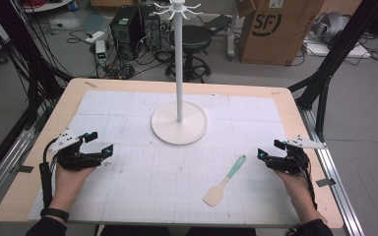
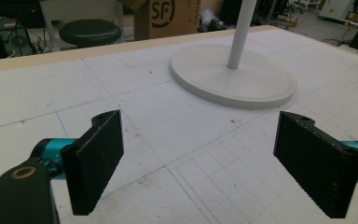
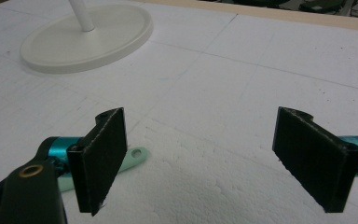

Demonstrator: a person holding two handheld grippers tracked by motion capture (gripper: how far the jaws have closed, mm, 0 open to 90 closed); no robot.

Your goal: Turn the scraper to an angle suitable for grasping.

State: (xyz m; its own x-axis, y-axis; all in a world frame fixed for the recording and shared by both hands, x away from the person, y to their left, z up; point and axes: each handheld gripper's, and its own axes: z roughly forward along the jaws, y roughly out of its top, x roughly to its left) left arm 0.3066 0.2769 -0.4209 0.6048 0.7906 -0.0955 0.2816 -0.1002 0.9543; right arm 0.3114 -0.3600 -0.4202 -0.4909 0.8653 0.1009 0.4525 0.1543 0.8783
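Both sets of jaws stand wide apart with nothing between them. The left gripper (image 1: 96,142) rests on the mat left of the spatula (image 1: 224,182), well apart from it, jaws facing the stand's base (image 2: 233,74). The right gripper (image 1: 267,150) sits just to the spatula's right, near its mint handle, whose hanging hole peeks out beside the right gripper's left jaw (a handy spot for a grab, I'd judge). The spatula lies flat, blade toward the person, handle angled away toward the far right. Beyond it rises the hook stand (image 1: 179,64), hooks at the top, probably meant for that handle hole. Both hands look poised, neither committed.
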